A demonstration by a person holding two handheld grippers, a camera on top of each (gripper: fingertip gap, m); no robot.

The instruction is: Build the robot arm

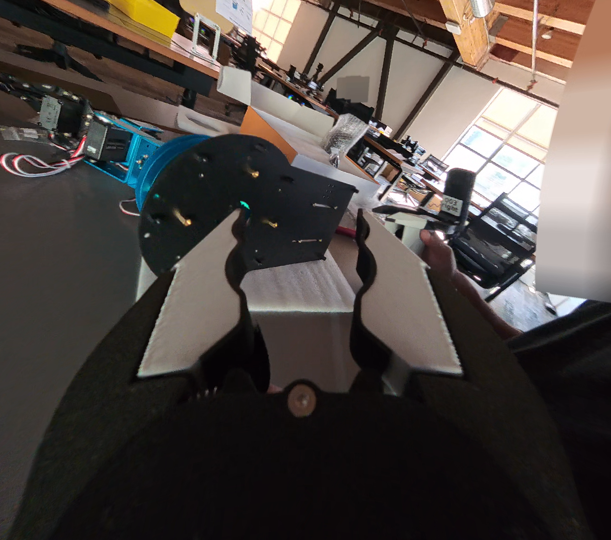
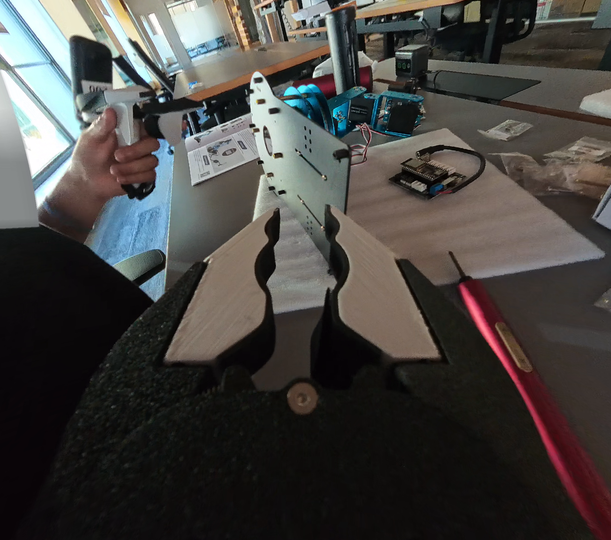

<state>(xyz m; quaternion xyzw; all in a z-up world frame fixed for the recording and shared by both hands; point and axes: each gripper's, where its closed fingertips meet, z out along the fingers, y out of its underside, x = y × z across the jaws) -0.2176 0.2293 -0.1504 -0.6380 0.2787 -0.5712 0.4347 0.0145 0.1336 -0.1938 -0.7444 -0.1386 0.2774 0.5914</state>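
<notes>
A black metal plate (image 1: 215, 193) with brass standoffs stands on edge on white foam (image 1: 297, 286), joined to a blue turntable (image 1: 158, 167) and a blue servo arm (image 1: 109, 140) lying on its side. My left gripper (image 1: 299, 216) is open wide and empty, its left fingertip in front of the plate's face. My right gripper (image 2: 303, 211) is open, and the plate's (image 2: 297, 154) near lower corner shows between its fingers; I cannot tell if they touch it. A hand holds the left gripper (image 2: 185, 107) left of the plate. The right gripper (image 1: 390, 213) also shows, pointing at the plate's far edge.
A red screwdriver (image 2: 515, 358) lies at the near right on the grey table (image 2: 211, 226). A circuit board with a black cable (image 2: 429, 177) sits on the foam sheet (image 2: 463, 226). A booklet (image 2: 218, 150), plastic bags (image 2: 562, 167), a black cylinder (image 2: 344, 51) and white boxes (image 1: 287, 107) stand around. About 25 centimetres separates my left fingertips from my right.
</notes>
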